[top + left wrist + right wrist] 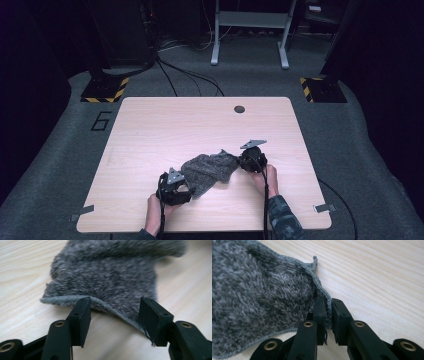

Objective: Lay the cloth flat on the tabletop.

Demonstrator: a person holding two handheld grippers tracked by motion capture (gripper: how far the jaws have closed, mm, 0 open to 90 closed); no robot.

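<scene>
table (150,130): pale wood, with a small dark round hole (239,109) near its far edge; grey fuzzy cloth (210,170) lies rumpled on the near half of the table, between the two grippers; right gripper (327,312) sits at the cloth's right end, jaws together and clamped on the stitched hem, the edge pinched between the pads; left gripper (113,315) sits at the cloth's near left corner, jaws apart, the lifted hem lying across the gap between them, pads not pressing on it; a hand holds each gripper from the table's near edge.
</scene>
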